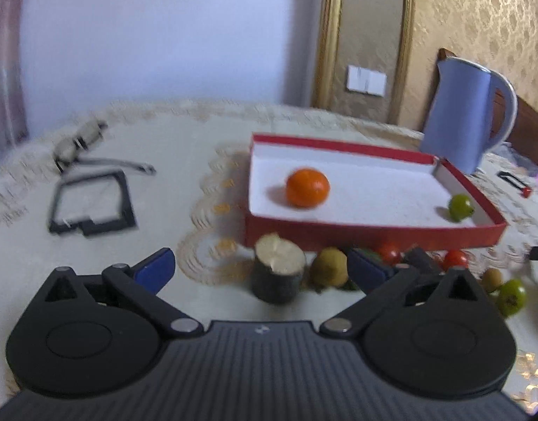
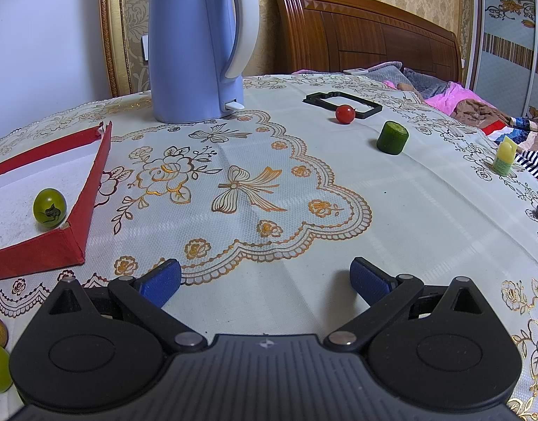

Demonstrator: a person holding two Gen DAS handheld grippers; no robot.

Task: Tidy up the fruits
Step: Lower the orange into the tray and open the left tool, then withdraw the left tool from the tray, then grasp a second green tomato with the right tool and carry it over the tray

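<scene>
- The red box (image 1: 374, 236) is the landmark; an orange (image 1: 307, 187) and a green tomato (image 1: 461, 207) lie inside it.
- The left gripper (image 1: 260, 268) is spread wide, holding nothing; a cucumber piece (image 1: 278, 273) stands between its fingers, just before the box wall. Contact is unclear, the picture is blurred.
- The right gripper (image 2: 265, 280) is released too, to the right of the box (image 2: 93, 189).
- A red tomato (image 2: 345, 114) and a second cucumber piece (image 2: 392, 138) lie well apart from the box.

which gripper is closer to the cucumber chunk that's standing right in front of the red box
Left. The left gripper is open right before that cucumber chunk, which stands between its fingers. The right gripper, open too, faces bare tablecloth beyond the red box corner.
</scene>
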